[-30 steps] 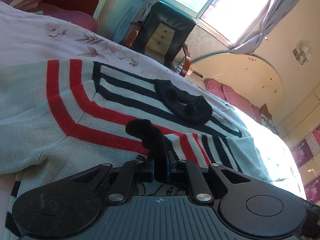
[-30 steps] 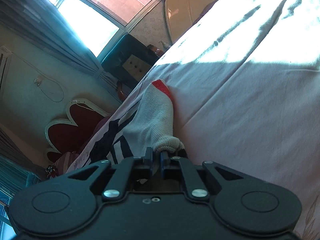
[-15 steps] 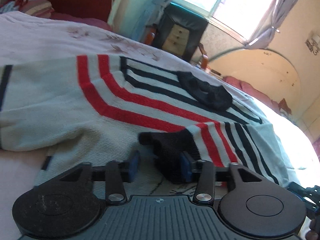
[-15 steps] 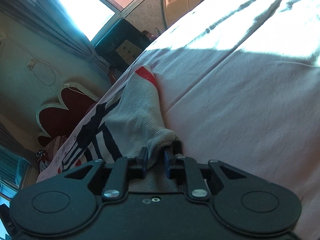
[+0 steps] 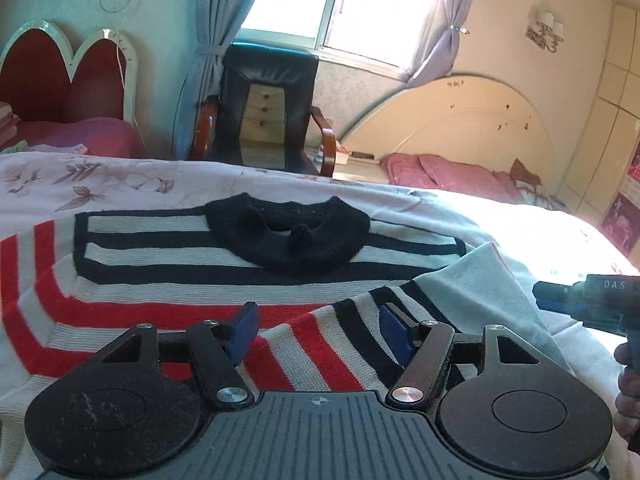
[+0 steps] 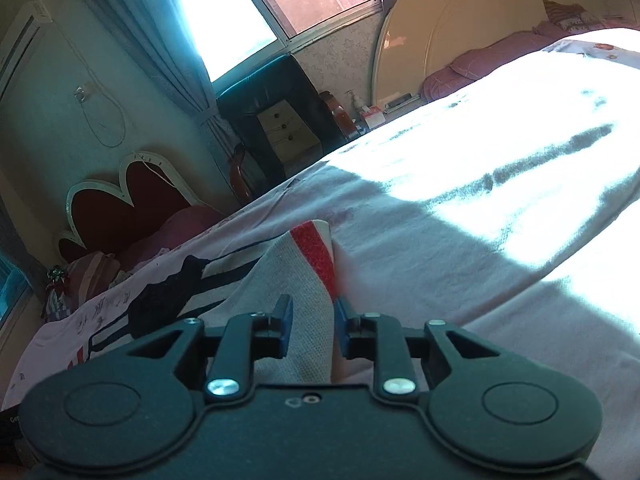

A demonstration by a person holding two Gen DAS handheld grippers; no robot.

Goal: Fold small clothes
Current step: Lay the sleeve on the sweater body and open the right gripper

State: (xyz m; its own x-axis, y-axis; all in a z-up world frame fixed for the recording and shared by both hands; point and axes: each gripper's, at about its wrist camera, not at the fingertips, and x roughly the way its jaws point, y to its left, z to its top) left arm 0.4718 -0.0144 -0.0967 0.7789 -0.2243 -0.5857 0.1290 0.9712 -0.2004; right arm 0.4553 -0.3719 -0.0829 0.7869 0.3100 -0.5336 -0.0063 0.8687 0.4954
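A small knit sweater (image 5: 168,276) with red, black and white stripes and a black collar (image 5: 288,236) lies flat on the bed. Its right sleeve (image 5: 348,348) is folded in across the body. My left gripper (image 5: 318,328) is open just above that folded sleeve, holding nothing. In the right wrist view the sweater's folded right edge (image 6: 308,280) with a red stripe lies between the fingers of my right gripper (image 6: 312,322), which is open and empty. The right gripper's body also shows in the left wrist view (image 5: 592,304).
The pale floral bedsheet (image 6: 460,248) stretches to the right, sunlit at the far side. A black chair (image 5: 264,108) stands beyond the bed under the window. A red heart-shaped headboard (image 5: 68,80) is at the left, pink pillows (image 5: 448,174) at the right.
Both grippers opened and let go: the left released the black cuff of the sleeve, the right released the sweater's edge. Both lifted back a little; the sleeve now lies folded on the body.
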